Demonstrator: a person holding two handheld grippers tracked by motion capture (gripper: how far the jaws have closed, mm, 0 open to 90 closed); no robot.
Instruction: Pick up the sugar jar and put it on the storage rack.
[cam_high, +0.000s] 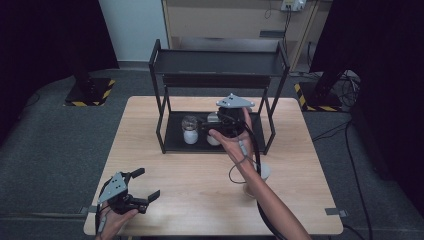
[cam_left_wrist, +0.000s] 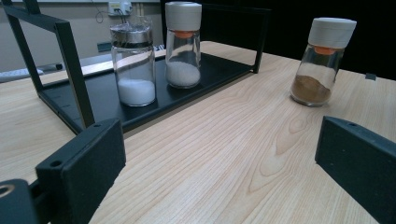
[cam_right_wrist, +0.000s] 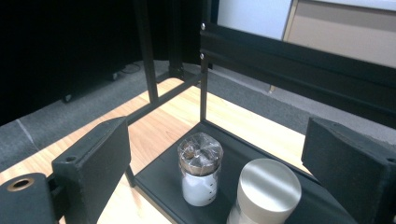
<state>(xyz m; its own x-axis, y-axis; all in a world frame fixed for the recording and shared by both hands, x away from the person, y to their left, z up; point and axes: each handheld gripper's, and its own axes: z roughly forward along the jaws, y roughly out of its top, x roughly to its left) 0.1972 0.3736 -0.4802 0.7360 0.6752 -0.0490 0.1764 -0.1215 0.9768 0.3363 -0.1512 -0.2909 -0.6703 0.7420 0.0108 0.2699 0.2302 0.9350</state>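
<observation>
Wooden table (cam_left_wrist: 224, 154): brown-spice shaker (cam_left_wrist: 322, 63)

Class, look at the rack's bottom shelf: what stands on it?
Two shakers of white grains stand on the bottom shelf: a steel-topped one and a white-capped one. The right hand covers part of the shelf from above.

The high view is rather dim and soft, with dark corners on both sides; the pale wooden table (cam_high: 190, 190) is the brightest part. Under the black metal two-level rack (cam_high: 218, 62) lies a deep shadow. In the left gripper view light is even and sharp, and only the near black jaws are blurred. In the right gripper view a glare spot sits on the silver round metal cap (cam_right_wrist: 269, 184) between the jaws.
</observation>
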